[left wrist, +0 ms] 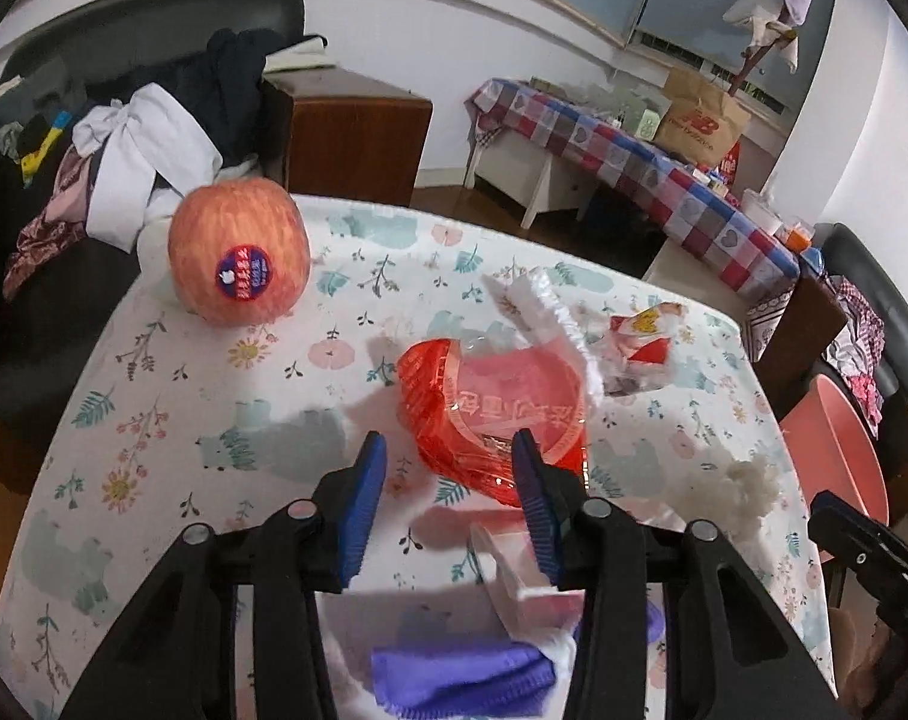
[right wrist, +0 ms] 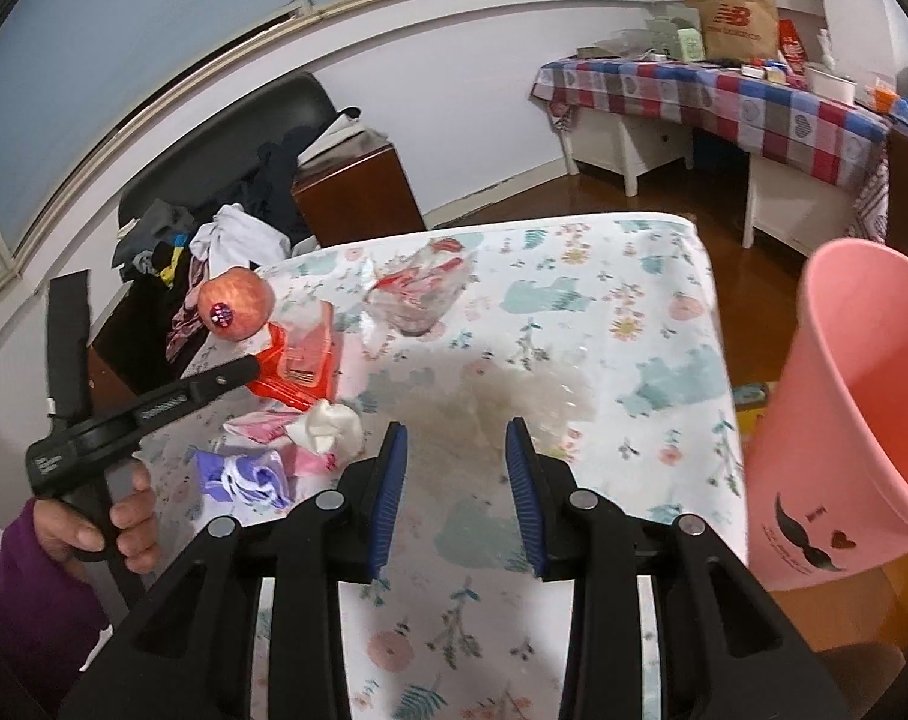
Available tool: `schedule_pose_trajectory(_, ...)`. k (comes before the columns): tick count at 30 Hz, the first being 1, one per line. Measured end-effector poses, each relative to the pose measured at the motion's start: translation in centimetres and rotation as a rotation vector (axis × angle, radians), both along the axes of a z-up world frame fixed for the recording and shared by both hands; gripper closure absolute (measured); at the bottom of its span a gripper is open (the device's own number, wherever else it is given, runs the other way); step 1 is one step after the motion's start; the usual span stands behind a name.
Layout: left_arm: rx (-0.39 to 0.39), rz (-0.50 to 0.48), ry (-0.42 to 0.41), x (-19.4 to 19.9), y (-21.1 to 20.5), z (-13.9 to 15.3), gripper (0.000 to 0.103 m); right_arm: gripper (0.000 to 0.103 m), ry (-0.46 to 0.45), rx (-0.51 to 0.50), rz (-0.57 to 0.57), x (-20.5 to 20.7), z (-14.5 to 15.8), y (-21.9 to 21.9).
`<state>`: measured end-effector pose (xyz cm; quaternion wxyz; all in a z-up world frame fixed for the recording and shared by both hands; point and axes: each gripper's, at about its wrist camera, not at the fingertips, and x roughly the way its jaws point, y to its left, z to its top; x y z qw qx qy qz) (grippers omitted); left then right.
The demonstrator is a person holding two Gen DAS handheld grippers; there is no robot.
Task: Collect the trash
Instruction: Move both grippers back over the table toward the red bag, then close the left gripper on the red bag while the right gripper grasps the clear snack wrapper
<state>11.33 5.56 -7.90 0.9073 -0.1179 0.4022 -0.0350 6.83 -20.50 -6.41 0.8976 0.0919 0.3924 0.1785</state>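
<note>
Left wrist view: my left hand-held gripper [left wrist: 447, 468] gapes over the red wrapper [left wrist: 496, 414] mid-frame on the tabletop [left wrist: 153, 420], nothing clamped. Right hand-held gripper [right wrist: 457, 468] open, empty. Risk: slick film slips or pad snags cloth.

The left gripper [left wrist: 447, 468] hangs over a floral table [left wrist: 153, 408], its blue jaws apart around the near edge of a red wrapper [left wrist: 484, 402], not pressing it. An apple [left wrist: 237, 249] in foam netting stands far left; a tissue wad [left wrist: 736, 486] lies right, a purple packet [left wrist: 454, 678] below
</note>
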Motion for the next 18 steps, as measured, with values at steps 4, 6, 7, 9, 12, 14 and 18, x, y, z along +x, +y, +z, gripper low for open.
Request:
schedule_pose_trajectory(4,-0.011,-0.005,0.015,0.7,0.4,-0.6,0.088,0.068,0.009,0.007,0.021,1.4,0.0,1.2)
schedule_pose_trajectory(6,-0.011,-0.008,0.006,0.8,0.6,-0.7,0.091,0.068,0.015,0.010,0.035,2.3,0.0,2.0)
schedule_pose_trajectory(7,-0.008,-0.009,0.001,0.7,0.6,-0.6,0.092,0.068,0.015,0.011,0.041,2.7,0.1,2.3)
schedule_pose_trajectory(9,-0.003,-0.011,-0.022,0.5,0.8,-0.3,0.094,0.068,0.011,0.004,0.056,3.6,0.3,3.1)
schedule_pose_trajectory(12,-0.007,0.001,-0.048,0.1,1.3,0.2,0.094,0.056,-0.010,-0.016,0.071,4.8,0.5,4.3)
schedule_pose_trajectory(14,-0.012,0.010,-0.059,-0.2,1.7,0.5,0.094,0.055,-0.020,-0.026,0.085,5.7,0.7,5.2)
schedule_pose_trajectory(18,-0.026,0.018,-0.070,-0.6,2.4,0.9,0.094,0.055,-0.041,-0.064,0.103,7.1,0.8,6.9)
